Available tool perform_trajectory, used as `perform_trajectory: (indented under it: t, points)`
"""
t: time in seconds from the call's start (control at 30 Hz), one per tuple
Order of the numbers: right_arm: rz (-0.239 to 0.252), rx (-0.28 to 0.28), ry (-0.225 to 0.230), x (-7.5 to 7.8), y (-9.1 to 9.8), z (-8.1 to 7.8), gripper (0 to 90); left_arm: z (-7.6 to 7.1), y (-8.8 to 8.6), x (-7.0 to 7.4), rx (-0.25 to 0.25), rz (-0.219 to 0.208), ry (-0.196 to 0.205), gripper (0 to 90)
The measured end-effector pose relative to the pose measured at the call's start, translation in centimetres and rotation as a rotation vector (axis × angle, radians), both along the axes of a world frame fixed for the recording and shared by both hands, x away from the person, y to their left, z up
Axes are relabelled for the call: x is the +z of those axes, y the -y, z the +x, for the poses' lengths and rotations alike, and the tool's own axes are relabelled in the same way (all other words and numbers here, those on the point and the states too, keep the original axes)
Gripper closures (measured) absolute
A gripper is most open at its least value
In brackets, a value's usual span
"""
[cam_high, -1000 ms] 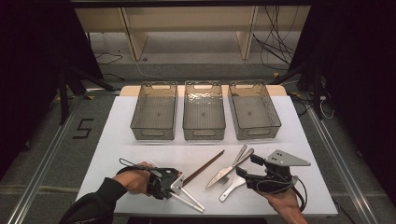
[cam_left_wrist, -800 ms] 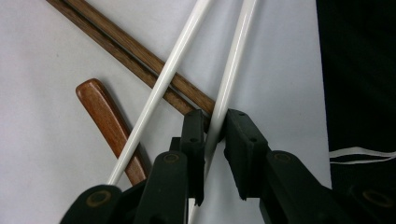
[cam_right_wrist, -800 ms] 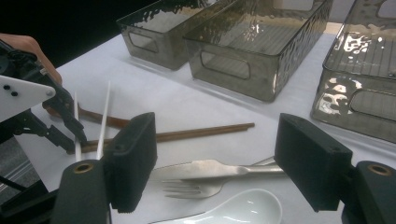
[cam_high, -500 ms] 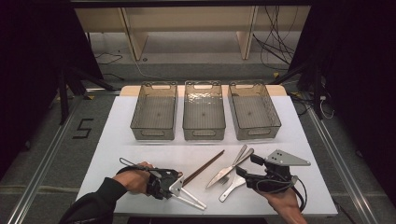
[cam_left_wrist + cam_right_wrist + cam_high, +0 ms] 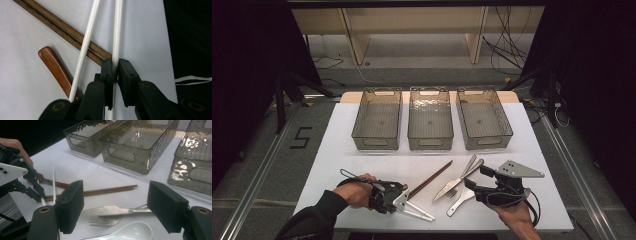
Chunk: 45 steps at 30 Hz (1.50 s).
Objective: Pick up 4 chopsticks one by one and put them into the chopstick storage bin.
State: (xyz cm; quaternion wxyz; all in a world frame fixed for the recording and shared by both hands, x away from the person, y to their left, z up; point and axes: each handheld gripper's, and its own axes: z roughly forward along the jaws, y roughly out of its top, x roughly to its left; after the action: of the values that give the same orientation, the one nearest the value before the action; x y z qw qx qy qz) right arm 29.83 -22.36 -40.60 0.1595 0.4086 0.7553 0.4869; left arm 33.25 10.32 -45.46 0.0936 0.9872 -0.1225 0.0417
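My left gripper (image 5: pixel 115 72) is shut on a thin white chopstick (image 5: pixel 117 30); its jaws have just been closing onto it. A second white chopstick (image 5: pixel 86 42) lies beside it, crossing a pair of brown wooden chopsticks (image 5: pixel 62 30) and a reddish wooden handle (image 5: pixel 56 67). In the high view the left gripper (image 5: pixel 401 201) is near the table's front edge, with the white chopsticks (image 5: pixel 419 214) pointing right. My right gripper (image 5: pixel 120 202) stands open, low over a metal knife (image 5: pixel 117 210), a fork (image 5: pixel 102 221) and a white spoon (image 5: pixel 130 231), touching none of them.
Three clear grey bins (image 5: pixel 377 145) (image 5: pixel 430 146) (image 5: pixel 486 145) stand in a row at the back of the white table (image 5: pixel 337 150). The brown chopsticks (image 5: pixel 430 179) lie between the two hands. The table's front edge is close behind both grippers.
The left gripper's jaws look slightly narrower around the white chopstick. Both hands have kept their places.
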Motion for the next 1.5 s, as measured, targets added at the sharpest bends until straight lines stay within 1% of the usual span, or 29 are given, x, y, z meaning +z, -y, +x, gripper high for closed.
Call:
perform_trajectory:
  t: [0.07,0.33,0.57,0.63,0.67,0.8,0.83,0.93,0.97,1.03,1.13,1.17,1.2,1.23,1.27,1.33,1.4,1.47,1.5]
  points:
    - [0.0,0.002,-0.001,0.0,0.0,0.0,30.3,0.0,0.0,0.1,-0.009,0.007,0.004,81.9]
    - [0.0,0.003,-0.001,0.0,0.0,0.0,30.4,0.0,0.1,0.1,-0.021,0.009,0.007,83.1]
    - [0.003,0.006,-0.001,0.0,0.0,0.0,30.4,-0.1,0.0,0.2,-0.016,0.014,0.013,83.5]
    - [0.003,0.009,0.002,0.0,0.0,0.0,30.5,-0.1,0.0,0.4,-0.009,0.001,0.011,83.6]
    - [0.003,0.009,0.002,0.1,0.0,0.0,30.5,-0.1,0.0,0.7,-0.022,0.003,0.015,83.6]
    - [0.003,0.009,0.0,0.0,0.0,0.0,30.6,-0.1,0.0,1.2,-0.009,-0.008,0.021,83.7]
    - [0.003,0.009,0.0,0.0,0.0,0.0,30.6,-0.1,-0.1,1.2,0.005,-0.016,0.021,83.7]
    - [0.005,0.006,-0.001,0.1,0.0,0.0,30.6,0.2,-0.3,1.5,0.018,-0.022,0.028,83.7]
    - [0.005,0.006,0.0,0.1,0.0,0.0,30.6,0.2,-0.3,1.6,0.048,-0.032,0.014,83.7]
    - [0.005,0.005,0.0,0.1,0.0,0.0,30.6,0.4,-0.3,1.8,0.099,-0.046,0.01,83.6]
    - [0.004,0.004,-0.002,0.0,0.0,0.0,30.6,1.0,-0.5,2.4,0.155,-0.079,0.008,83.6]
    - [0.005,0.004,-0.003,0.1,0.0,0.0,30.6,1.1,-0.6,2.6,0.176,-0.091,-0.001,83.6]
    - [0.007,0.003,-0.001,0.1,0.0,0.0,30.6,1.2,-0.7,2.8,0.192,-0.102,0.006,83.6]
    - [0.007,0.003,-0.001,0.1,0.1,0.0,30.6,1.4,-0.7,3.0,0.22,-0.119,0.01,83.6]
    - [0.007,0.002,-0.002,0.1,0.1,0.0,30.6,1.5,-0.7,3.2,0.234,-0.126,0.011,83.6]
    - [0.006,0.002,-0.002,0.1,0.0,0.0,30.6,1.8,-0.8,3.5,0.28,-0.159,-0.002,83.6]
    - [0.006,0.002,-0.002,0.1,0.0,0.0,30.6,2.1,-0.9,3.8,0.32,-0.178,-0.006,83.6]
    - [0.006,0.002,-0.001,0.0,0.1,0.0,30.6,2.4,-1.2,4.2,0.382,-0.216,0.001,83.6]
    - [0.007,0.002,-0.001,0.0,0.1,0.0,30.6,2.7,-1.3,4.4,0.412,-0.225,0.0,83.6]
